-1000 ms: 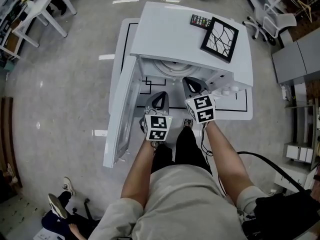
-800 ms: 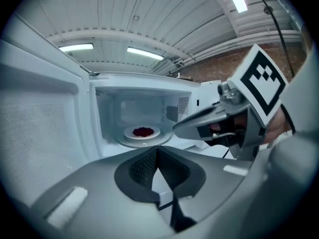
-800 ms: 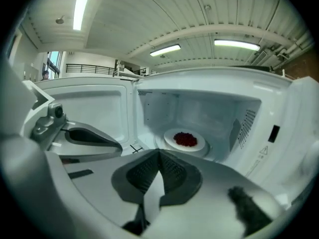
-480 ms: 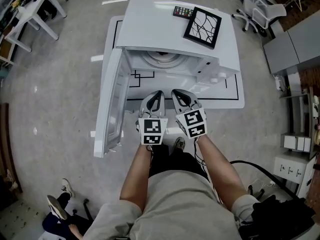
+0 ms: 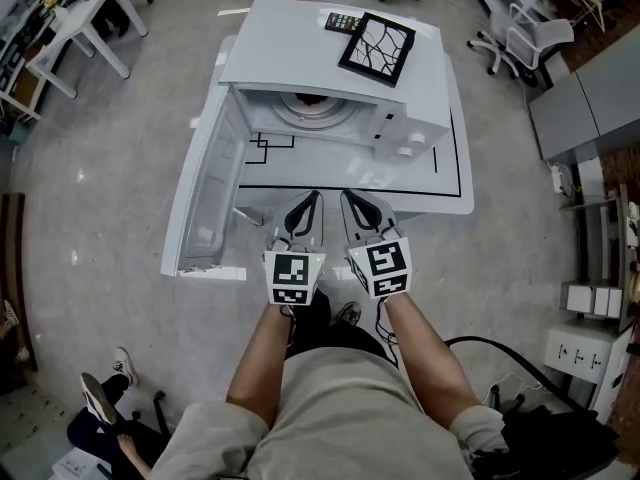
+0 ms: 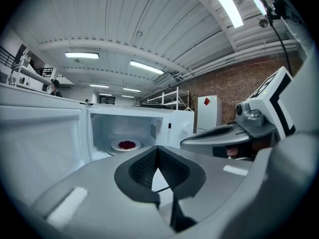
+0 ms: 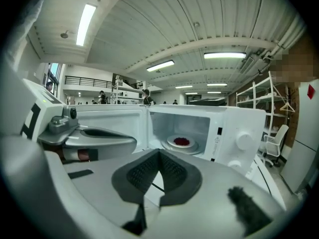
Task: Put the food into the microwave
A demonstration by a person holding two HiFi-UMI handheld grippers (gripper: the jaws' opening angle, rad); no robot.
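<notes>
A white microwave (image 5: 330,63) stands on a white table (image 5: 440,183) with its door (image 5: 205,198) swung open to the left. Inside, a white plate (image 6: 126,145) of red food (image 7: 182,141) rests on the turntable (image 5: 318,108). My left gripper (image 5: 311,200) and right gripper (image 5: 349,199) hover side by side over the table's front edge, well short of the oven's opening. The left gripper (image 6: 157,151) has its jaws shut with nothing between them. The right gripper (image 7: 159,153) is shut and empty too. Each gripper view shows the other gripper beside it.
A black remote (image 5: 342,22) and a black-framed panel (image 5: 377,47) lie on top of the microwave. Black tape lines (image 5: 440,183) mark the table. Office chairs (image 5: 525,38) and a desk (image 5: 70,23) stand around; a seated person's shoes (image 5: 100,393) are at the lower left.
Both grippers have drawn back from the microwave's opening toward the person and risen a little. They stay shut and empty. The door stays open.
</notes>
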